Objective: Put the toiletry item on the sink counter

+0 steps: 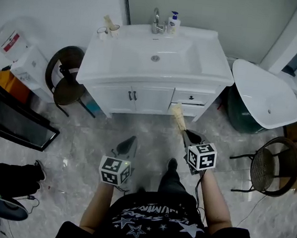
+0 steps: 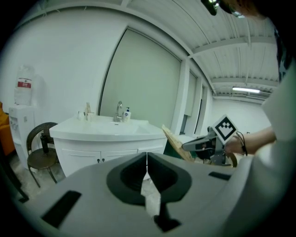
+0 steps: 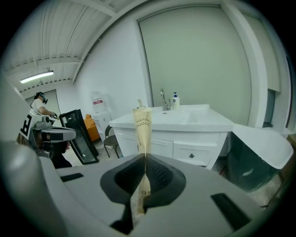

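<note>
Toothbrush packet [image 1: 177, 117], a slim tan paper sleeve with "TOOTHBRUSH" printed on it, is clamped low down between the jaws of the right gripper [image 1: 186, 133]. Most of its length sticks up and forward past the jaw tips. In the right gripper view the packet [image 3: 142, 126] stands nearly upright in the narrow slit of the closed jaws, in front of the white vanity. The packet is held in the air over the marble-patterned floor [image 1: 152, 137], short of the sink counter [image 1: 118, 52] and not touching it. The left gripper [image 1: 129, 142] hangs beside the right one at about the same height; its jaws are pressed together with nothing between them. On the counter a chrome faucet [image 1: 155, 20] stands behind the basin, with a white pump bottle [image 1: 173, 22] just to its right. A cup [image 1: 114, 29] with something standing in it sits at the back left corner. A round dark chair [image 1: 67, 78] stands at the vanity's left. A white oval tub [image 1: 264, 96] lies to the right of the vanity, and a wire chair [image 1: 270, 165] is nearer the person.
</note>
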The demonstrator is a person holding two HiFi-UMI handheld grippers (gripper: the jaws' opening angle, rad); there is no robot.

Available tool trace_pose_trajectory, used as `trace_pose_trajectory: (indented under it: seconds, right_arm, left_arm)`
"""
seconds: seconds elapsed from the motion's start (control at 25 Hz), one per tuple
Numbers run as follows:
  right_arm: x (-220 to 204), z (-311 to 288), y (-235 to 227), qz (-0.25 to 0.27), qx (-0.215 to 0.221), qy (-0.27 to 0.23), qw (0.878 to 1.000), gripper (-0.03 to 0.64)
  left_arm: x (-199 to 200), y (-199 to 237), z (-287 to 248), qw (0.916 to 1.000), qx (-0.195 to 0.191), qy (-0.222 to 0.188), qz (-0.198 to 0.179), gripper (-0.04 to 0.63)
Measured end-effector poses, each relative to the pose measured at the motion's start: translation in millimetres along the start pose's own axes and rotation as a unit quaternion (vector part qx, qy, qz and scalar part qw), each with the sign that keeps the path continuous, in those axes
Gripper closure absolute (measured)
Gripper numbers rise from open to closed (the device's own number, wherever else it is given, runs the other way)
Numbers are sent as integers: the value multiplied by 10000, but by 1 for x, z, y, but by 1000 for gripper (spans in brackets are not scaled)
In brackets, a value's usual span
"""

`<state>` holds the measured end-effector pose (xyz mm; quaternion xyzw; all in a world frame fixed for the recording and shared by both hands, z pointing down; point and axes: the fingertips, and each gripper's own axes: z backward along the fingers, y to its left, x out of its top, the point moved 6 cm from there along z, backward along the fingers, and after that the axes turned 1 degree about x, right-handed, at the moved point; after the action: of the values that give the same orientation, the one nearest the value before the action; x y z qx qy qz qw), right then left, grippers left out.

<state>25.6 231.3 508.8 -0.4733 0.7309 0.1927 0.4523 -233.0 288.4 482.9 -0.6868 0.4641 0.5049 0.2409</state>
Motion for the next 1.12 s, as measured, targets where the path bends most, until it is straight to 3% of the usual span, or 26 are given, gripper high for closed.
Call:
trace_pose_trajectory:
  seconds: [0.44,1.12]
  right_arm:
    - [47,-38,-118,-36,-1,-26,10000,600]
    - [80,-71,-206,-137,461,-75,9988,600]
  left_arm:
    - [50,-8,-109,9999,100,18,-110,575]
    - [95,-24,-184,9976,652,-191,-152,575]
